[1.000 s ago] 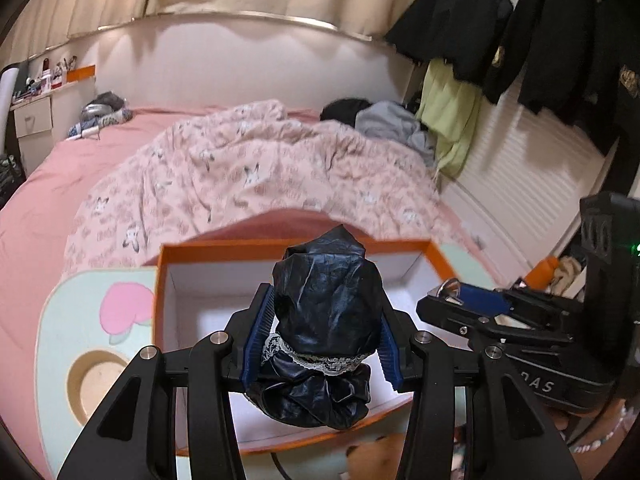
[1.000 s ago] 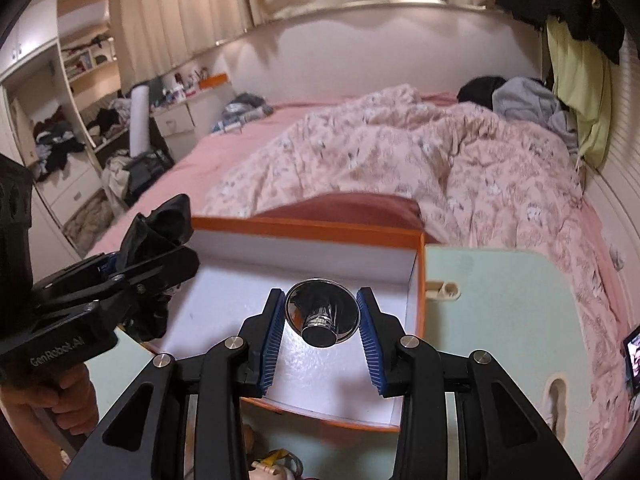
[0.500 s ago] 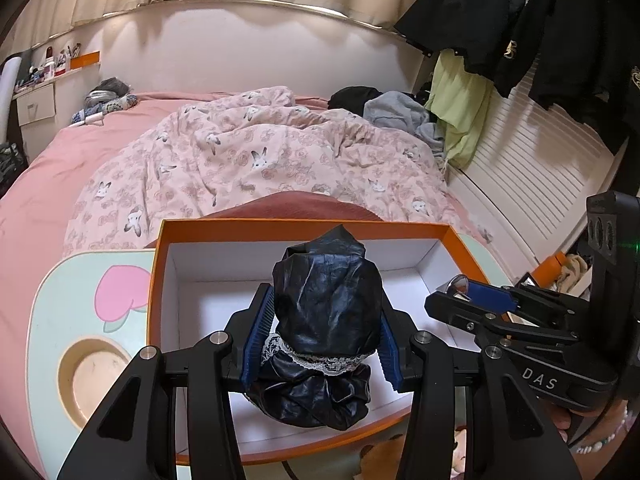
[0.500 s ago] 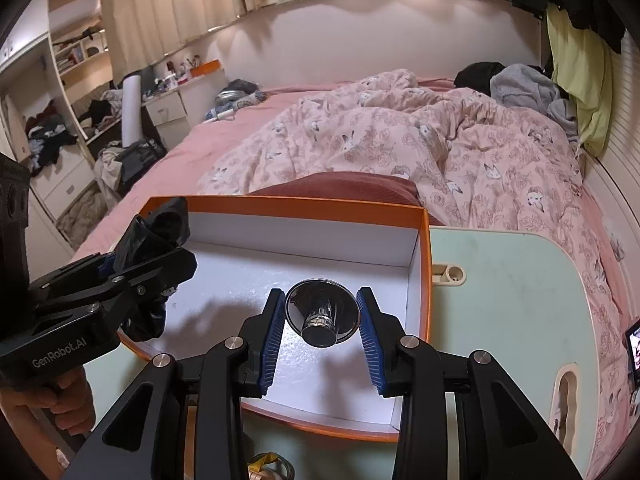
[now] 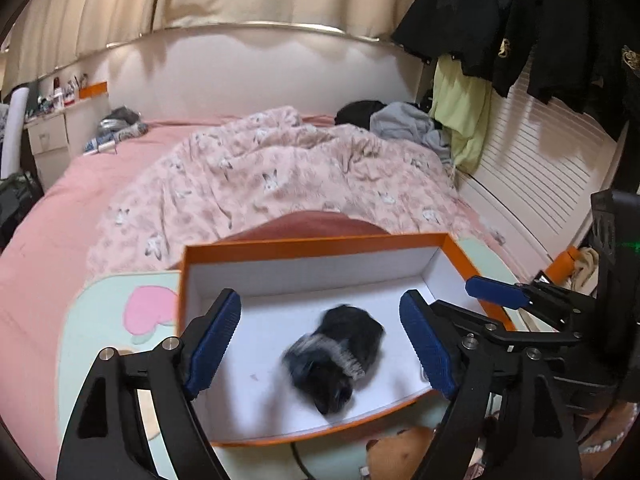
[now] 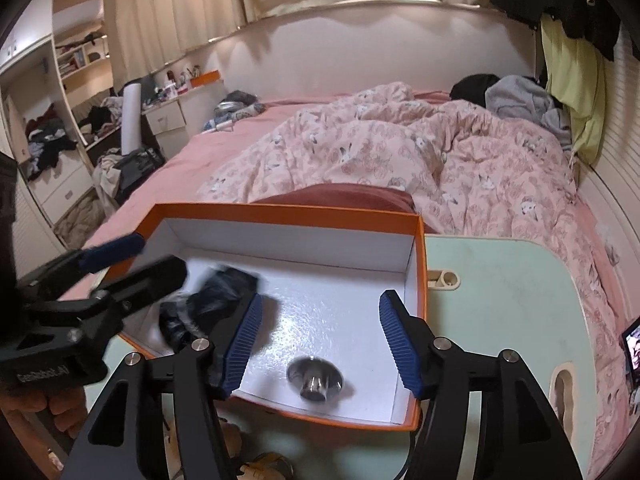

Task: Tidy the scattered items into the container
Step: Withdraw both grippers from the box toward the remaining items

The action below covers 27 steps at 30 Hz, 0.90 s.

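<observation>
The left hand-held gripper (image 5: 320, 344) hangs over the orange box (image 5: 316, 242), its jaws opening; the black scrunchie (image 5: 334, 356) lies blurred on the box floor between and below its blue pads, untouched. To the right, the right hand-held gripper (image 6: 320, 340) is opening too, and the blurred metal funnel (image 6: 315, 378) rests in the box below it.

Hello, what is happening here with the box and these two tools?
A person holds a gripper in each hand above an orange cardboard box with a white inside. The left gripper is opening, and a black scrunchie with white lace trim, blurred, is inside the box below its jaws. The right gripper is opening too, and a small shiny metal funnel-shaped piece is on the box floor. Neither gripper holds anything.
</observation>
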{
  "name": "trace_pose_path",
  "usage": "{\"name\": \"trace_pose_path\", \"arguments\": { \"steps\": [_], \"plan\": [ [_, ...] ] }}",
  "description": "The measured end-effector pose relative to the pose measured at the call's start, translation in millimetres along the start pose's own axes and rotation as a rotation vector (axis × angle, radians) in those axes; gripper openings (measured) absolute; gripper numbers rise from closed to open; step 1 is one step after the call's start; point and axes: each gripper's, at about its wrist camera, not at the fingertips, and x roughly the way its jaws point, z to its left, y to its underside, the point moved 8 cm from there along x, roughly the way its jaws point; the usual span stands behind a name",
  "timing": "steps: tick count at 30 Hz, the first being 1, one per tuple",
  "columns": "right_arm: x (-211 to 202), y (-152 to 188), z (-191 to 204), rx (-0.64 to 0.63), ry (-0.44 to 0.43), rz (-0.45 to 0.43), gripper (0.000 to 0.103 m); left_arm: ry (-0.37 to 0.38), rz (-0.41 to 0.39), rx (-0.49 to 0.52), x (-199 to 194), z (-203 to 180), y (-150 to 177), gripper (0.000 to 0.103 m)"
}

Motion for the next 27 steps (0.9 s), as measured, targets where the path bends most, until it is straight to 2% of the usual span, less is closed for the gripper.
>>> {"name": "trace_pose_path", "arguments": {
  "steps": [6, 11, 18, 24, 27],
  "plan": [
    [-16.2, 2.5, 0.5, 0.029, -0.028, -0.007, 0.062, 0.042, -0.002, -0.047, -25.8, 6.3, 0.2, 0.082],
    [-40.6, 13.3, 16.3, -0.010, -0.062, -0.013, 0.062, 0.065, -0.011, -0.024, -52.5, 2.2, 16.3, 0.082],
    [-62.0, 55.5, 34.9, -0.100, -0.098, 0.047, 0.062, 0.038, 0.058, 0.051, -67.9, -8.8, 70.1, 0.082],
    [-82.4, 91.1, 24.0, -0.095, -0.077, 0.039, 0.062, 0.029, 0.123, -0.004, -73.3, -1.2, 115.8, 0.082],
    [-89.0, 108.4, 20.0, -0.077, -0.088, 0.050, 0.062, -0.003, 0.125, -0.002, -80.0, 2.7, 126.8, 0.082]
  ]
}}
